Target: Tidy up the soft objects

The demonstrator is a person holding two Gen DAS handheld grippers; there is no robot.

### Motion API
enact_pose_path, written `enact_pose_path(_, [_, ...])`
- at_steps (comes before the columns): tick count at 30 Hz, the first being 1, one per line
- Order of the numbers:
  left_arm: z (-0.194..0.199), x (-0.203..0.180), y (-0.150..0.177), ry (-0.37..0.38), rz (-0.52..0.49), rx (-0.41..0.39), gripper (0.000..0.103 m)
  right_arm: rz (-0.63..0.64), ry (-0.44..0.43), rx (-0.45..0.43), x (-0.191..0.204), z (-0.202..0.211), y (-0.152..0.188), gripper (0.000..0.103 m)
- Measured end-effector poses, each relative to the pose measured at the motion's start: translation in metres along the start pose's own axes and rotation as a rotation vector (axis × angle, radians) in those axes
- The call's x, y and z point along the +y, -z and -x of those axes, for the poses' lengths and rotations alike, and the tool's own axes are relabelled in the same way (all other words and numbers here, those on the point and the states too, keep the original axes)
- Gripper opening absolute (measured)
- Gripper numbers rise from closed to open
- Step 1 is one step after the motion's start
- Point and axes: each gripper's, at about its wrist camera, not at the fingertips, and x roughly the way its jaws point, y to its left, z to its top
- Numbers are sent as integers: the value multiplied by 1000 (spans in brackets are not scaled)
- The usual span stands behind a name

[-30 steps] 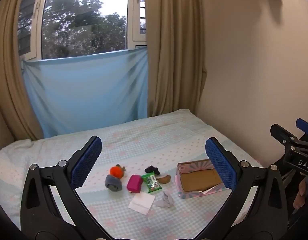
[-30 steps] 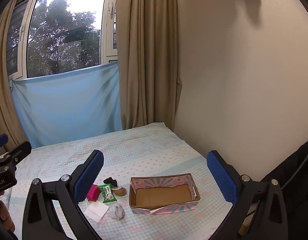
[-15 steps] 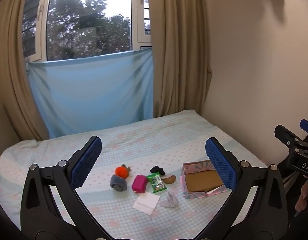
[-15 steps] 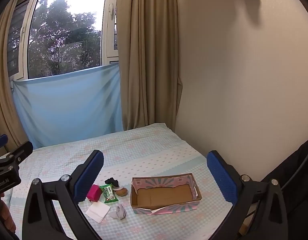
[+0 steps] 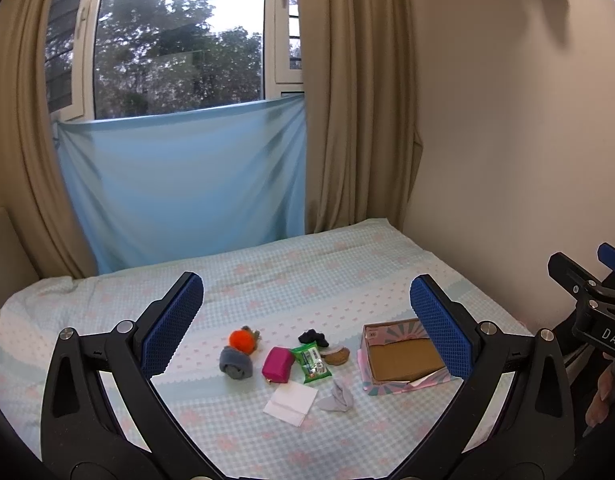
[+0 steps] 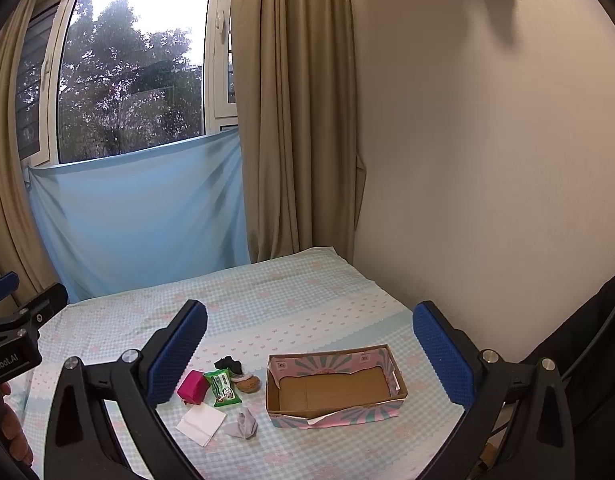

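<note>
Bedroom setting: a bed (image 5: 347, 280) with a pale blue checked sheet serves as the work surface, seen from its near end.

Left gripper (image 5: 307, 320) is held above the near part of the bed, jaws spread wide, nothing between them. Right gripper (image 6: 309, 344) is likewise held wide apart and holds nothing. Neither touches any item.

Landmark: an open cardboard box (image 5: 403, 364) (image 6: 335, 390), pink and teal outside, lying on the bed with nothing visible inside.

Nearest items, left of the box and slightly nearer than it: a white tissue (image 5: 290, 398) (image 6: 200, 424) lying flat, and just beside it, toward the box, a crumpled grey cloth (image 5: 337, 398) (image 6: 242, 424).

Next row, left of the box: a brown pouch (image 5: 336, 357) (image 6: 248, 383) closest to it, then a green packet (image 5: 311, 362) (image 6: 223, 388), then a magenta pouch (image 5: 278, 364) (image 6: 192, 387) touching or nearly touching the packet. Farther left, well apart from the box, lies a grey sock roll (image 5: 236, 363), with an orange pompom (image 5: 243, 340) touching its far side; both show only in the left view.

Behind the brown pouch: a black cloth (image 5: 313, 337) (image 6: 228, 363).

Far background: a blue sheet (image 5: 183, 184) hung across the lower window (image 5: 179, 40), beige curtains (image 5: 355, 92) at both sides, and a plain wall (image 6: 487, 160) to the right of the box.
</note>
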Motion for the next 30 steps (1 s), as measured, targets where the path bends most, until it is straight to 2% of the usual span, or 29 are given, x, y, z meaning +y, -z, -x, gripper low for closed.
enact_pose_path(30, [5, 1, 3, -12, 12, -2, 103, -15, -2, -7, 2, 5, 8, 103])
